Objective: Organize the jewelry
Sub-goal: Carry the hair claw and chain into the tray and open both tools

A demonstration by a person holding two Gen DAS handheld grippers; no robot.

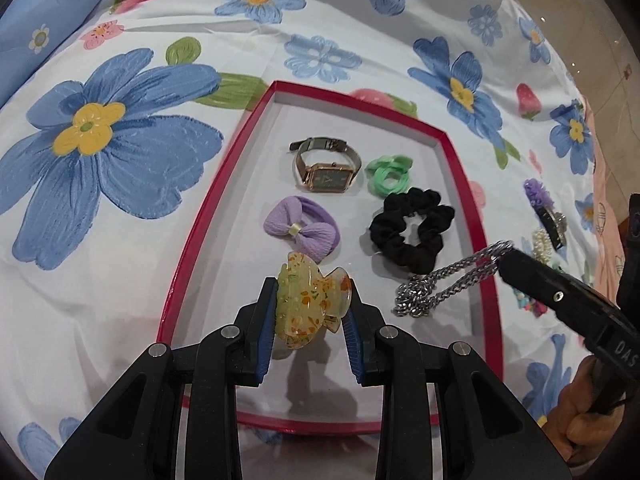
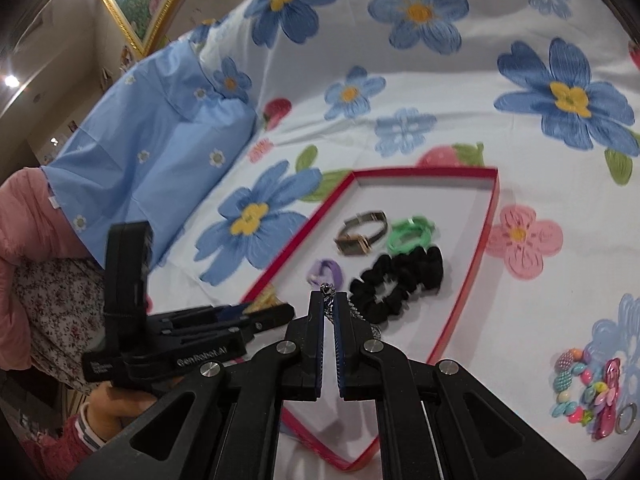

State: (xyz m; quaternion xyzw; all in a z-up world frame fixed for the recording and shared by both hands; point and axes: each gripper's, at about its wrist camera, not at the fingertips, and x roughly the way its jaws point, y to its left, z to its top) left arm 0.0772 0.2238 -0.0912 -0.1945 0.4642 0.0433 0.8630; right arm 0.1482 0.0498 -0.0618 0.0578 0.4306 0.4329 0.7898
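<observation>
A red-rimmed white tray [image 1: 464, 184] lies on the floral bedsheet. In it are a watch [image 1: 326, 166], a green ring-shaped hair tie [image 1: 388, 178], a purple bow hair tie [image 1: 298, 226] and a black scrunchie [image 1: 412, 230]. My left gripper [image 1: 312, 312] is shut on a yellow-green floral claw clip [image 1: 310, 302] just above the tray's near part. My right gripper [image 2: 329, 304] is shut on a silver chain [image 1: 444, 280], whose lower end is heaped on the tray floor near the right rim. The right gripper also shows at the right of the left wrist view [image 1: 560, 296].
Loose pieces lie on the sheet right of the tray: a colourful bead bracelet [image 2: 576, 384], a pink clip with a key ring [image 2: 608, 400], a purple flower clip [image 1: 540, 196] and a pearl piece [image 1: 542, 244]. A blue pillow [image 2: 160, 152] lies at the far left.
</observation>
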